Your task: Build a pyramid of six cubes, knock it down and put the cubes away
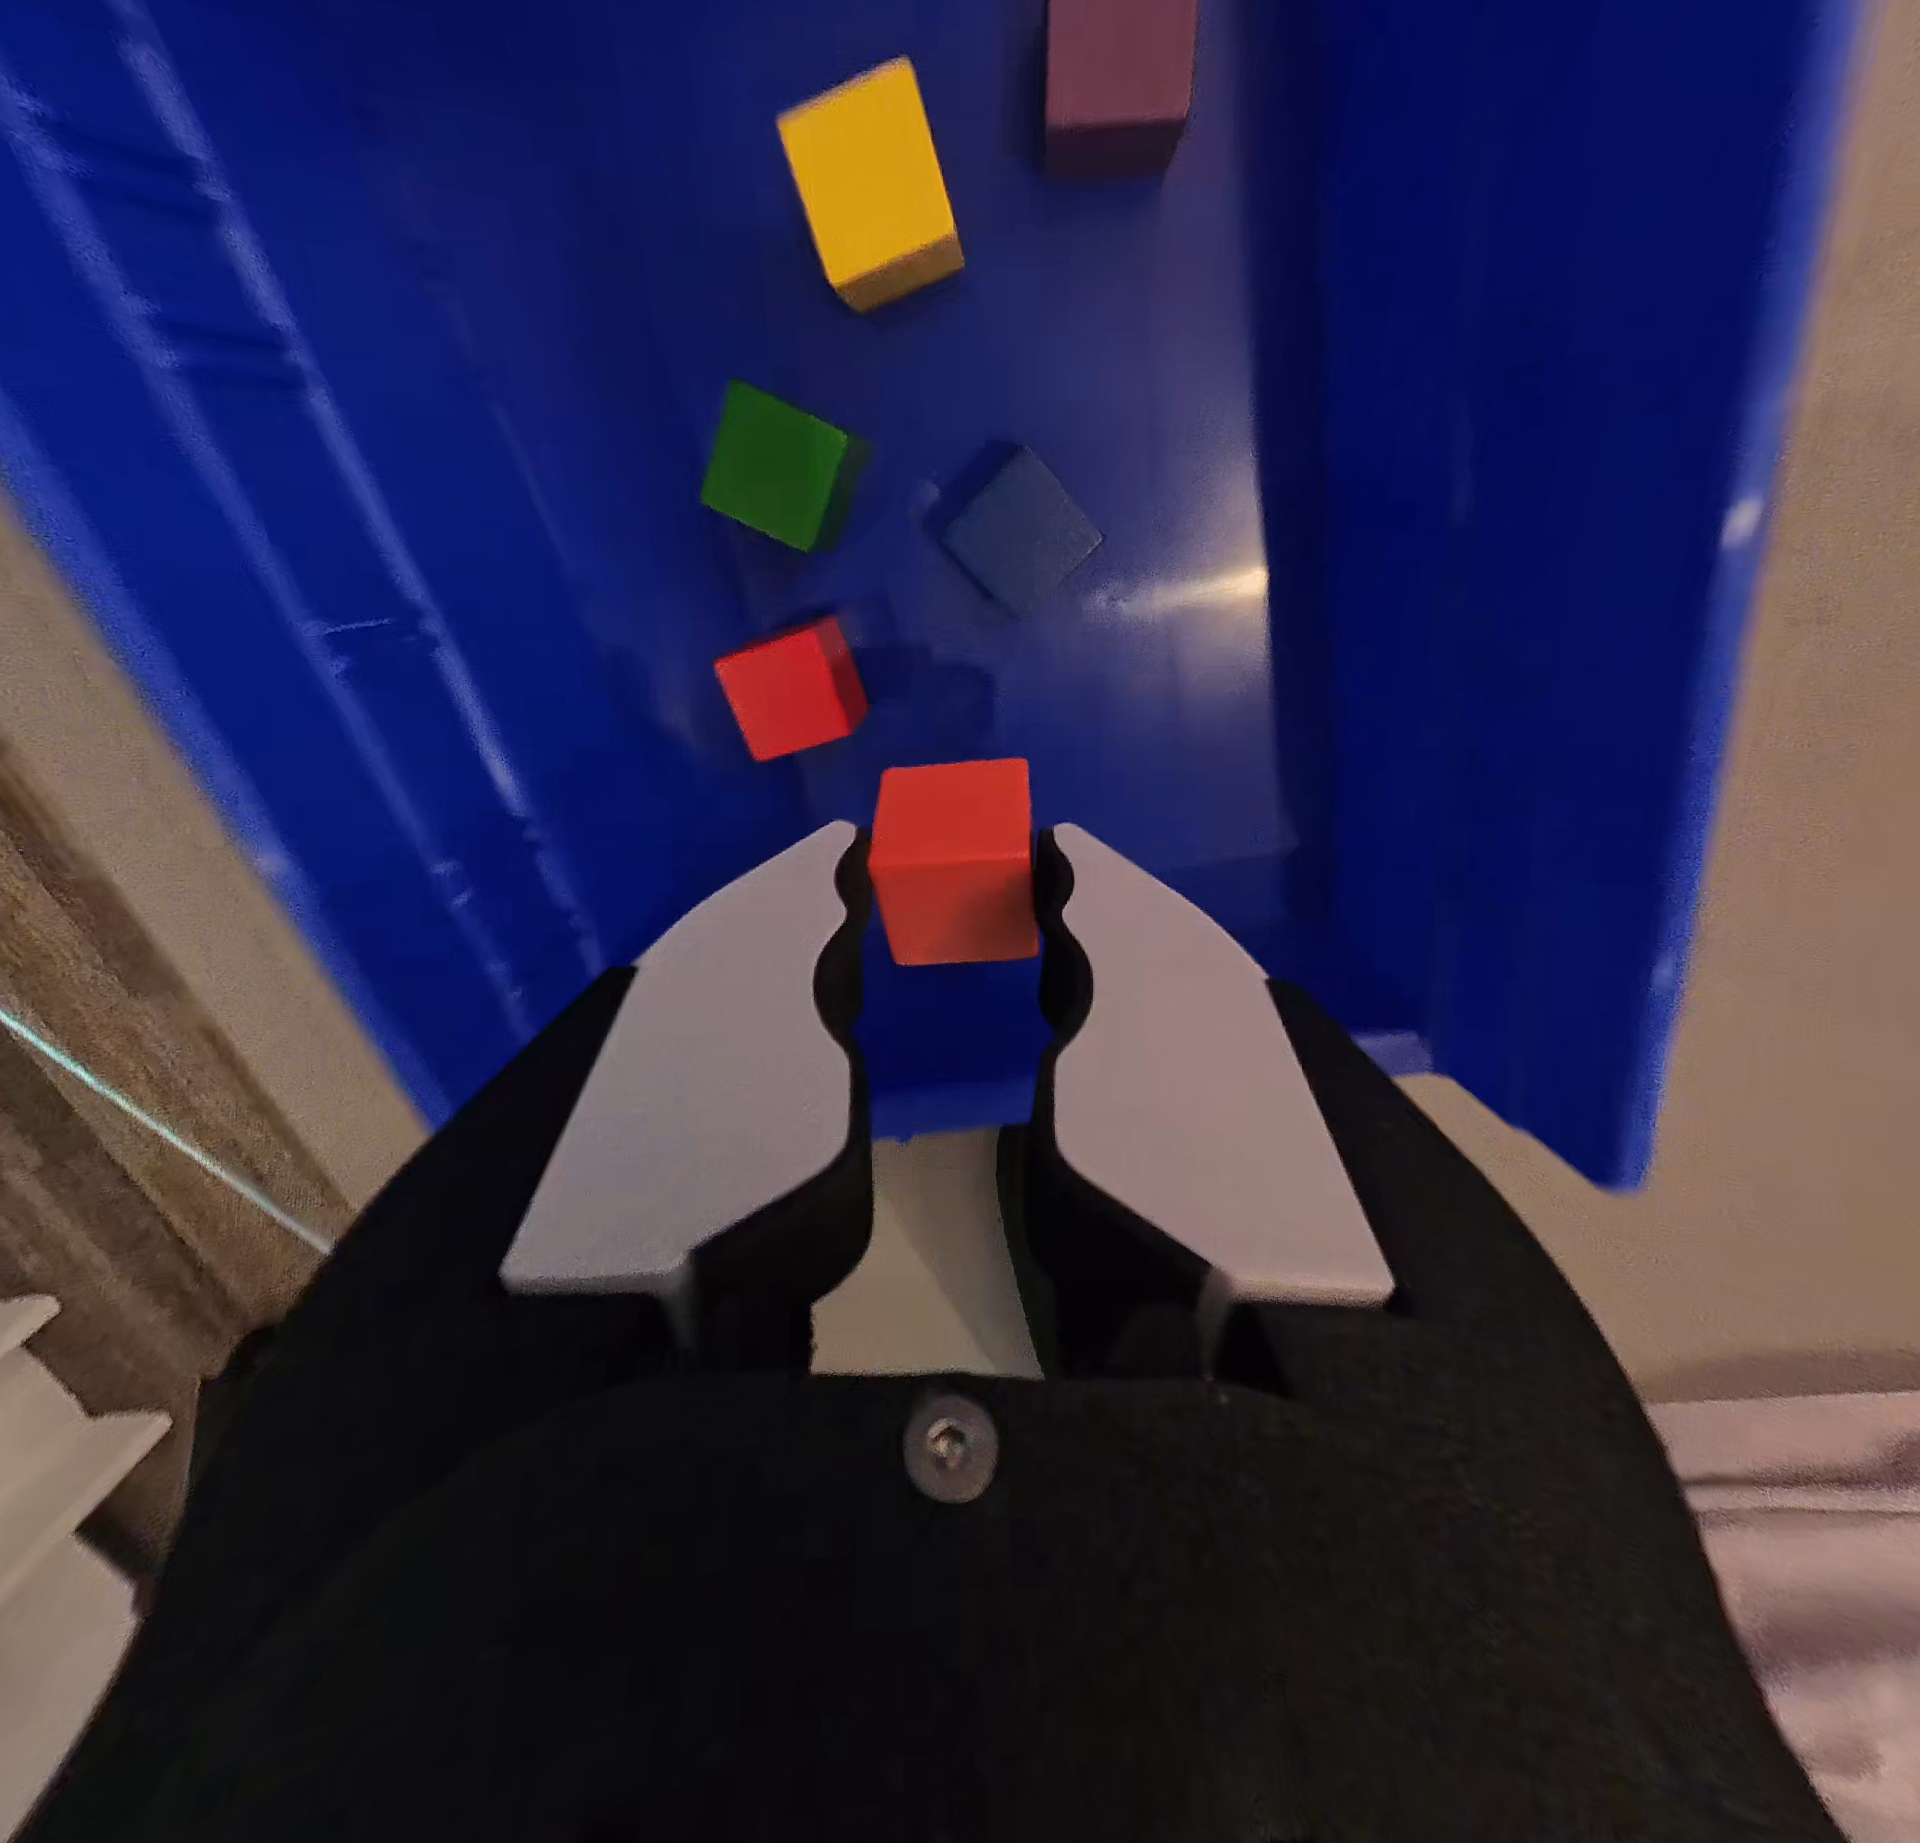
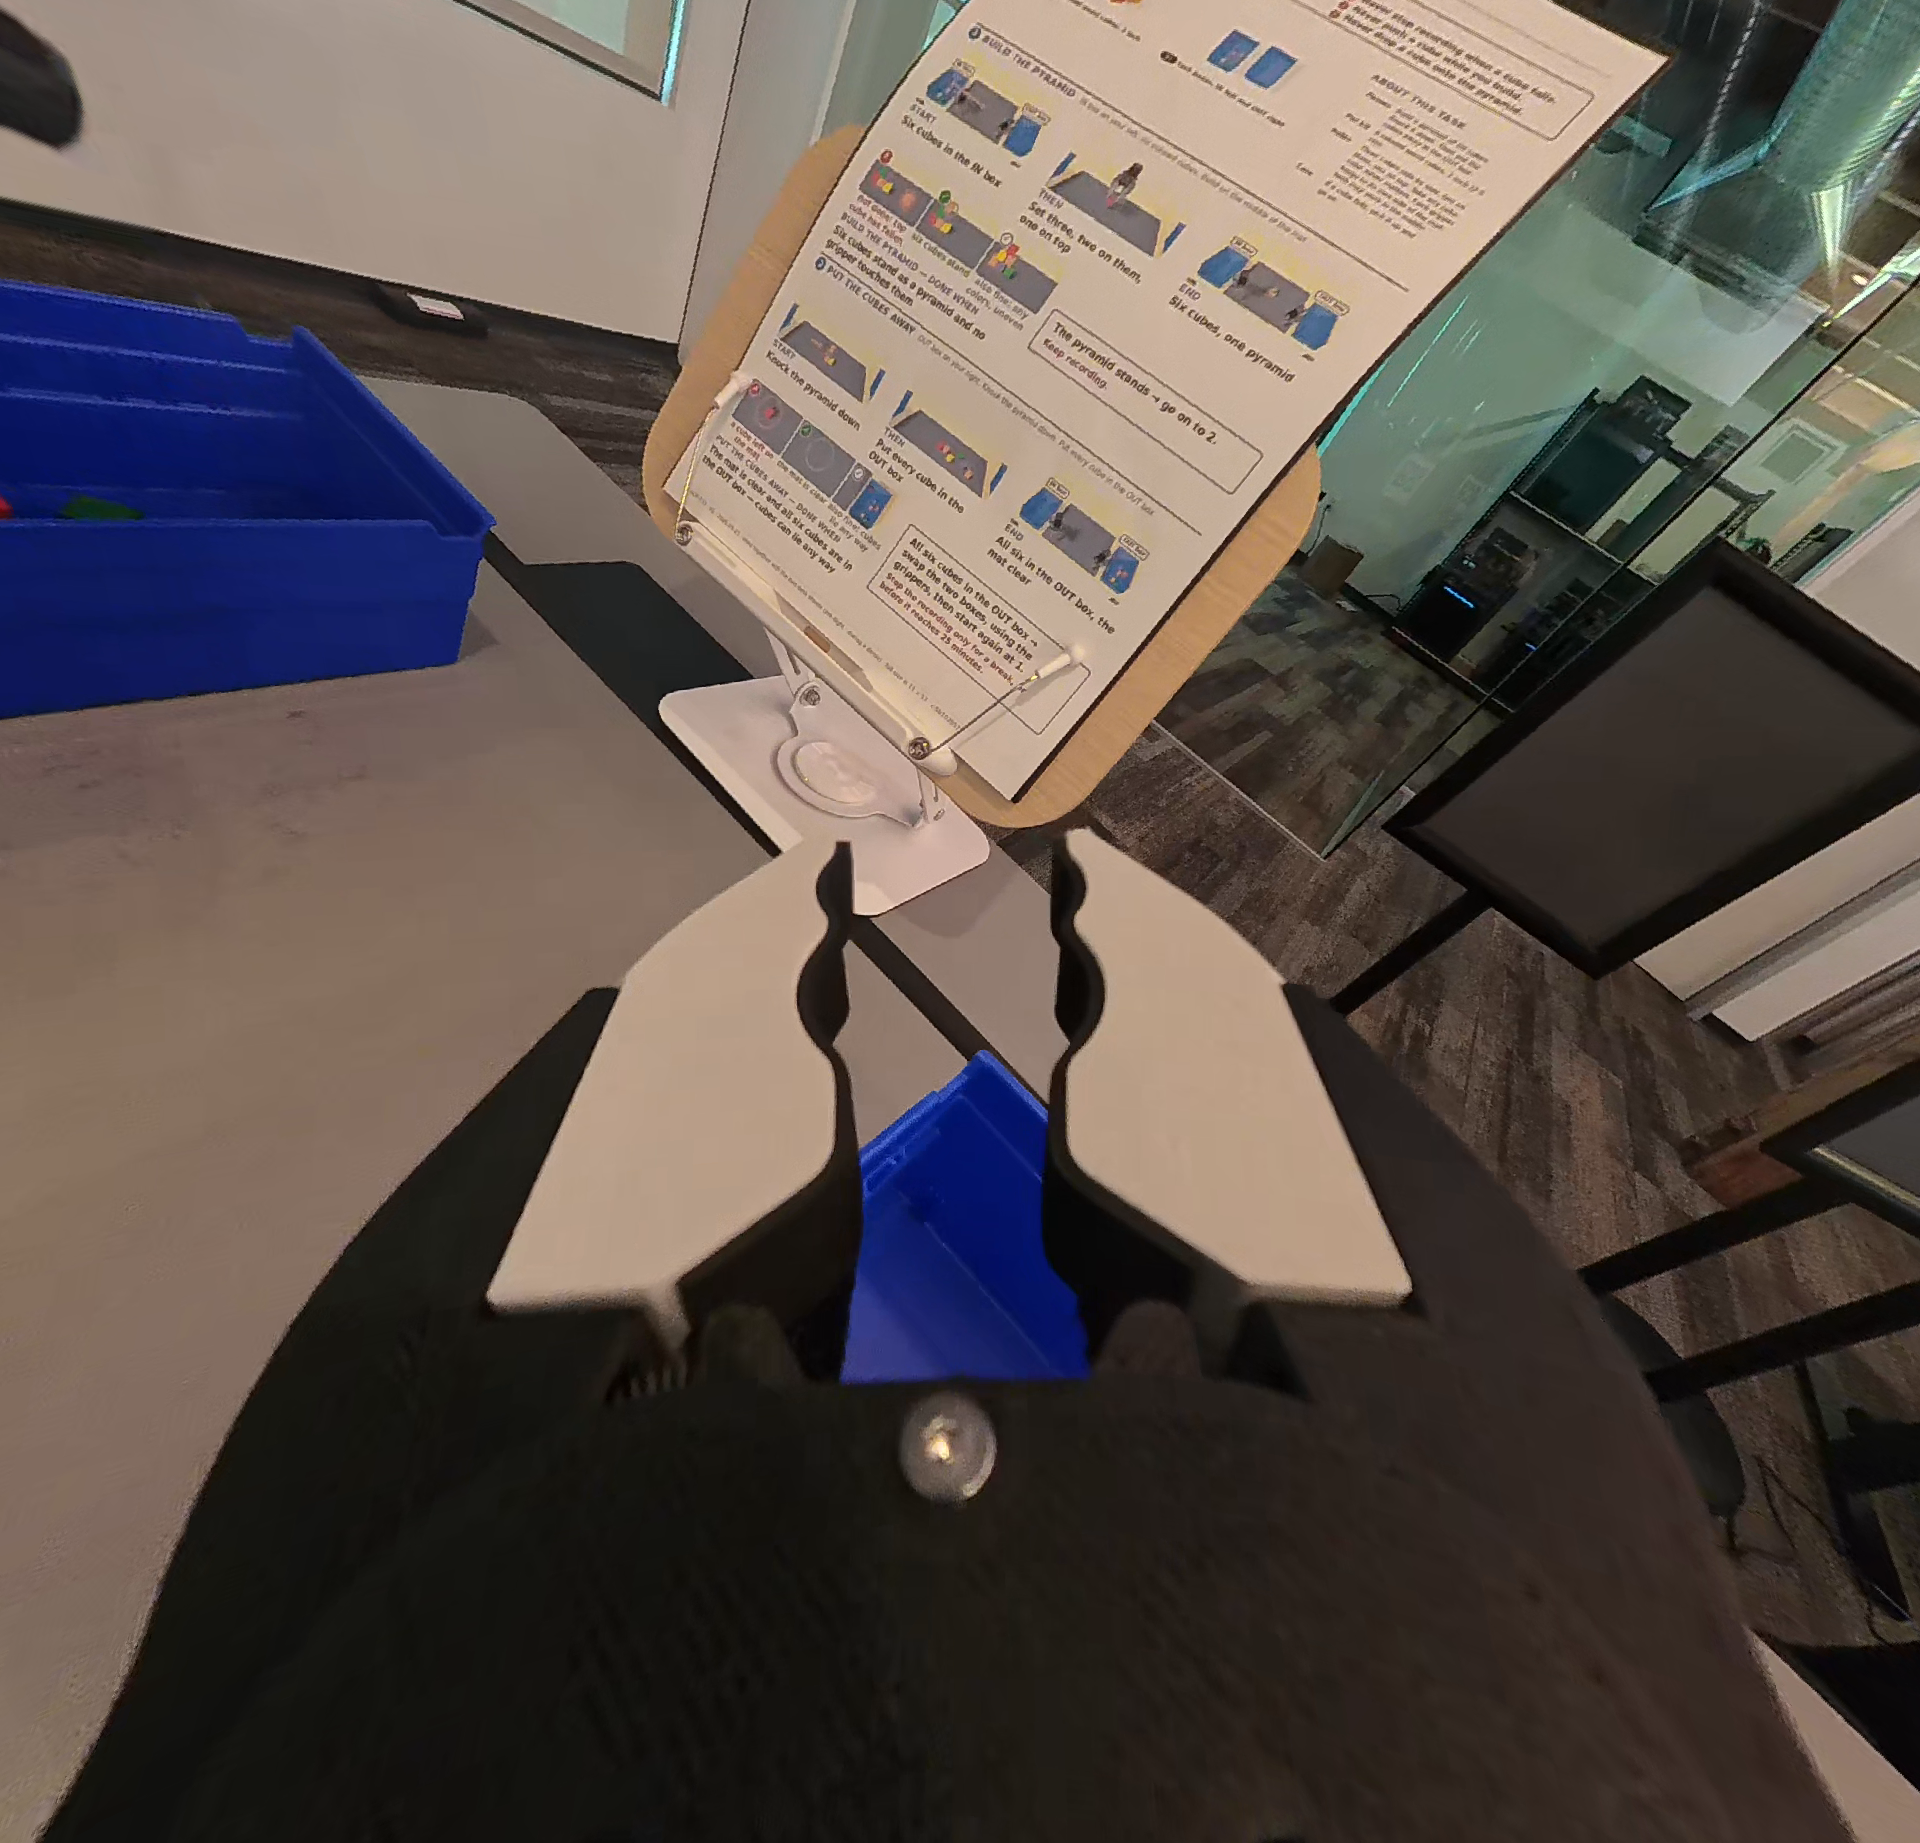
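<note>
Left gripper pinches plain orange cube, faces square.

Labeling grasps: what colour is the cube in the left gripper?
Orange, distinctly lighter than the red cube beyond it. Best seen in the left wrist view.

left gripper: chunky matte black body, kind of a wide fan shape filling the near part of its own view, surface looks a bit grainy like 3D print

left fingers: two flat pale grey plates that taper toward the far tips, with black wavy rubbery-looking pads down the inner edges

left screw: one shiny silver round-head bolt, dead centre on the black body just behind the finger roots

right gripper: same build, black layered-looking shell

right fingers: same light grey wedges, black scalloped inner edges

right screw: silver domed bolt, centre of the body
</note>
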Demonstrator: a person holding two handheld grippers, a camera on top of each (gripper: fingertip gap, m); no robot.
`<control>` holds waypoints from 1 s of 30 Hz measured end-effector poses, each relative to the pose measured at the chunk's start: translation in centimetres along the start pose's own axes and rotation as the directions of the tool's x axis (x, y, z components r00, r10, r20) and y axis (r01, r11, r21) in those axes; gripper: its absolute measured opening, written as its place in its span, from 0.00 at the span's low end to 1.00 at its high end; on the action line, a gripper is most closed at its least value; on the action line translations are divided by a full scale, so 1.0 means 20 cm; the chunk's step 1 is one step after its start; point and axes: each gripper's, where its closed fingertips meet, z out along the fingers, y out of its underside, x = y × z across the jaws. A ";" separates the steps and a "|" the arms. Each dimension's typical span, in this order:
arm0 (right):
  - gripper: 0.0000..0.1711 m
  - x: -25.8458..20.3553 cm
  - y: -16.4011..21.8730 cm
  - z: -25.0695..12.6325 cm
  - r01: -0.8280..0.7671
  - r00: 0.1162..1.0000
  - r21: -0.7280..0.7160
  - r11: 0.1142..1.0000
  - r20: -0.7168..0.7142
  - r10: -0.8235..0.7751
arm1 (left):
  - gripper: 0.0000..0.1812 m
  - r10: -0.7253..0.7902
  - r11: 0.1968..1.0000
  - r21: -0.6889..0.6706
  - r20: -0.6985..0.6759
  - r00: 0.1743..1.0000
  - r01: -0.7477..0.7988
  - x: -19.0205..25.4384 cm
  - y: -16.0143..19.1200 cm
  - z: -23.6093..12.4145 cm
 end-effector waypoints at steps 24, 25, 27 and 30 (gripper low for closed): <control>0.22 0.11 -0.08 -0.15 -0.009 0.999 0.081 0.997 -0.040 0.012 | 0.16 0.961 0.277 0.248 -0.061 0.270 -0.928 1.87 -0.31 0.16; 0.22 0.11 -0.07 -0.15 -0.013 0.999 0.082 0.997 -0.037 0.016 | 0.16 0.964 0.267 0.243 -0.064 0.259 -0.933 1.89 -0.32 0.18; 0.22 0.11 -0.06 -0.15 -0.018 0.999 0.070 0.997 -0.034 0.020 | 0.16 0.965 0.261 0.223 -0.071 0.252 -0.939 1.90 -0.34 0.20; 0.22 0.13 -0.05 -0.16 -0.014 0.999 0.061 0.998 -0.044 0.017 | 0.16 0.973 0.230 0.208 -0.077 0.219 -0.951 1.92 -0.35 0.23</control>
